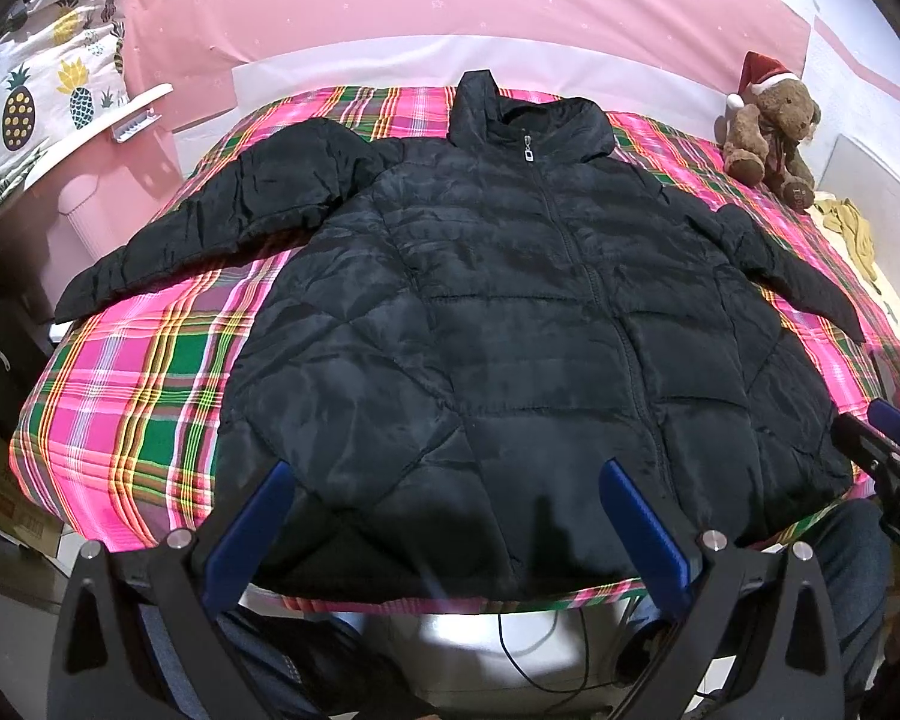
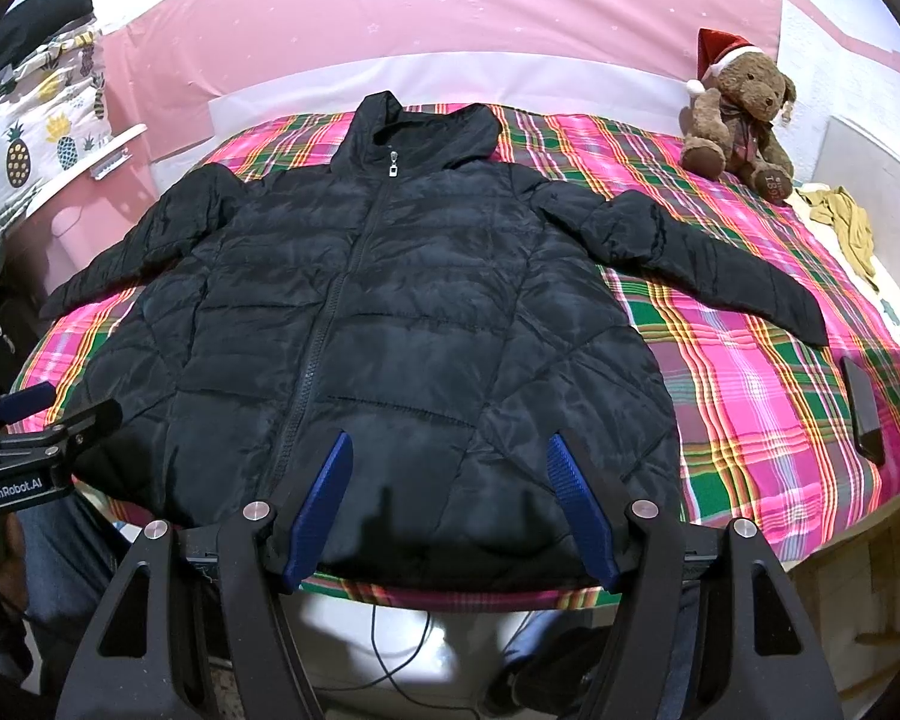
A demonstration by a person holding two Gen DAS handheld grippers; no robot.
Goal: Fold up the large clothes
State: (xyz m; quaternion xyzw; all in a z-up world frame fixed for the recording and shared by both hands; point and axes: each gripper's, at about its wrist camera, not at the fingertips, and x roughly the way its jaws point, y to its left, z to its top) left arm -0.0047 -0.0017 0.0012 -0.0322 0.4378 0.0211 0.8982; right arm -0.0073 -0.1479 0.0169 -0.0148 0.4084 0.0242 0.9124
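A black quilted puffer jacket lies flat and zipped up on a pink and green plaid cloth, hood at the far end and both sleeves spread outward. My left gripper hovers open above the jacket's near hem, left of the zipper. My right gripper hovers open above the near hem, right of the zipper. Nothing sits between either pair of blue pads. Each gripper shows at the edge of the other's view, the right gripper and the left gripper.
A teddy bear in a Santa hat sits at the far right corner. A dark phone lies on the cloth at the right edge. Yellowish fabric is heaped beyond the right side. A pineapple-print cloth hangs at left. Cables run on the floor below.
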